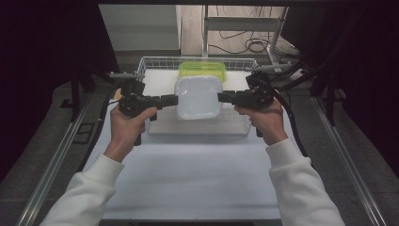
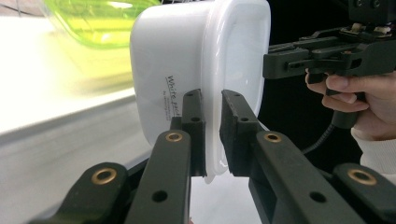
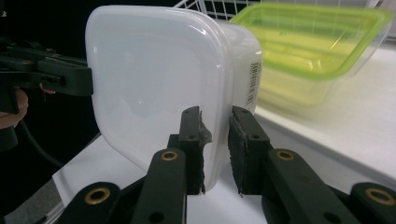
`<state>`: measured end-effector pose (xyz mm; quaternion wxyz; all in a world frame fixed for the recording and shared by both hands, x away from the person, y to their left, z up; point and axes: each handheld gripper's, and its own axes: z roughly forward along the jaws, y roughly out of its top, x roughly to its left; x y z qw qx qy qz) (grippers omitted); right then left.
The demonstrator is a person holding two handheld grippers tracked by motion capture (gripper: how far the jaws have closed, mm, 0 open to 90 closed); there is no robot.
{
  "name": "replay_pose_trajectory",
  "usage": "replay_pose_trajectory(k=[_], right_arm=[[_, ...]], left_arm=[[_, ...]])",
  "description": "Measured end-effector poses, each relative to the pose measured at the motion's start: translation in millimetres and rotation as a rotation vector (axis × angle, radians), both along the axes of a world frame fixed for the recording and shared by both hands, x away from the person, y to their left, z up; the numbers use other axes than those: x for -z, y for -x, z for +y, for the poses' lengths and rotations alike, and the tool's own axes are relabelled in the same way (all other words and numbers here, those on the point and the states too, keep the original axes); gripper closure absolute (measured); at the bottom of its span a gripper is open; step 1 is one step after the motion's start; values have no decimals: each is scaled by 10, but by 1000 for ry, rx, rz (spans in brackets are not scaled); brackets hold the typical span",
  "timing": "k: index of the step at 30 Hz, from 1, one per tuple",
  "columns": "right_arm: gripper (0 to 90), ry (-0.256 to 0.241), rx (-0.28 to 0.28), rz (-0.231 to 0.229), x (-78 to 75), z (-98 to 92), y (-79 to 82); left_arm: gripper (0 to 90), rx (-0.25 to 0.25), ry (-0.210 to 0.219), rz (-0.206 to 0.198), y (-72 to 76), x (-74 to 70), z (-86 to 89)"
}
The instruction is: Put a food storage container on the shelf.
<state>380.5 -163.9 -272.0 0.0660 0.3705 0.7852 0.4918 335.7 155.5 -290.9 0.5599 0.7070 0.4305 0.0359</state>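
Note:
A white lidded plastic container [image 1: 198,96] hangs in the air between my two grippers, over the front of a wire basket [image 1: 153,60]. My left gripper [image 1: 175,100] is shut on the lid rim at its left side, and my right gripper [image 1: 220,97] is shut on the rim at its right side. In the left gripper view the left gripper [image 2: 212,135] pinches the rim of the white container [image 2: 173,60], turned on edge. In the right gripper view the right gripper [image 3: 215,149] clamps the opposite rim of the white container [image 3: 149,79].
A green translucent container [image 1: 201,69] stands in the basket behind the white one, also seen as the green container [image 3: 308,46]. The basket sits at the far end of the white table [image 1: 188,174]. Metal rails run along both table sides.

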Motion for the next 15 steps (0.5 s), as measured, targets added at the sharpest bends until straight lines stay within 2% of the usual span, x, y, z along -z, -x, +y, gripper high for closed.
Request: replay_pose_trajectory(k=[7, 15], right_arm=[[752, -10, 12, -21, -187, 4, -86], [751, -28, 24, -18, -282, 41, -254]], left_arm=[[803, 5, 6, -12, -128, -154, 16], [803, 17, 16, -23, -340, -296, 72]])
